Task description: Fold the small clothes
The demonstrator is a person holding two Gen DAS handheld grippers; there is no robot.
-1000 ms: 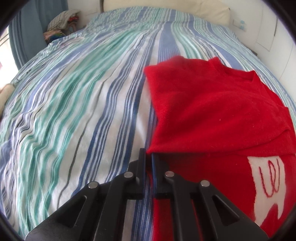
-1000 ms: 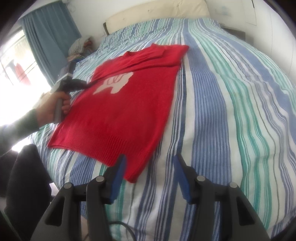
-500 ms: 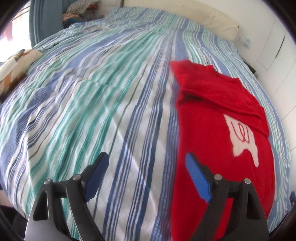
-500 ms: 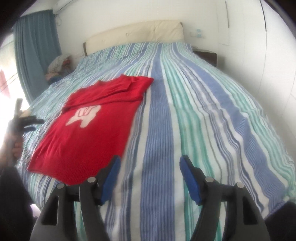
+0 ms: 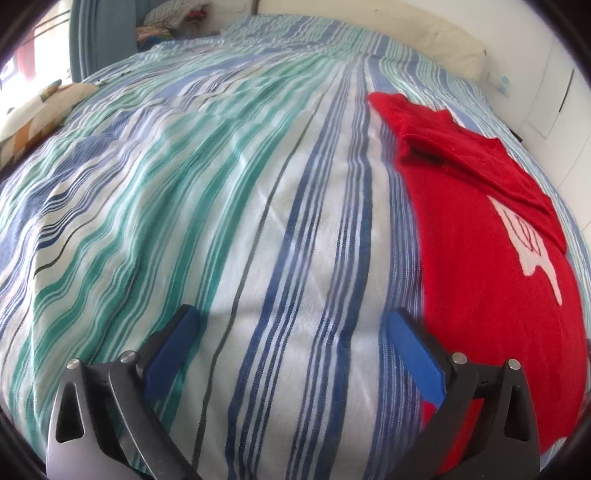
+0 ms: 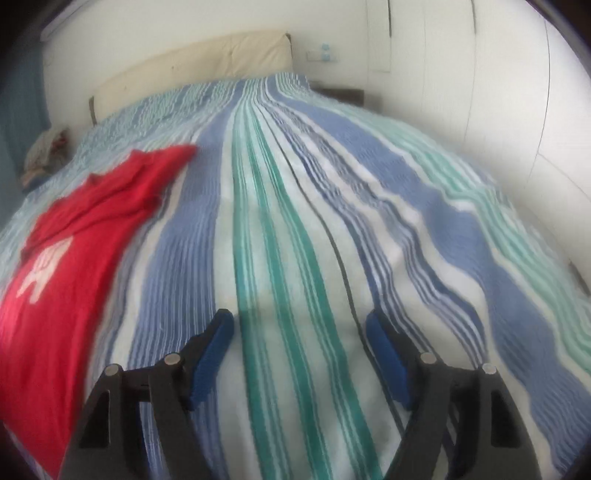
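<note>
A red knitted jumper (image 5: 487, 258) with a white motif lies flat on the striped bedspread (image 5: 258, 221), its sleeves folded in across the top. My left gripper (image 5: 291, 317) hangs over bare bedspread just left of the jumper's edge, jaws still opening and nothing between them. In the right wrist view the red jumper (image 6: 62, 266) lies at the far left. My right gripper (image 6: 299, 321) is over bare bedspread (image 6: 295, 221) well to the right of it, jaws opening, with nothing between them.
A cream headboard (image 6: 192, 70) runs along the bed's far end. A pile of clothes (image 5: 166, 14) sits by the blue curtain (image 5: 99, 37) at the far left corner. A patterned cushion (image 5: 33, 114) lies off the bed's left edge. White wardrobe doors (image 6: 498, 92) stand to the right.
My left gripper let go of the jumper's edge, opened wide and moved left off the garment. My right gripper opened wider and swung right, away from the jumper's hem.
</note>
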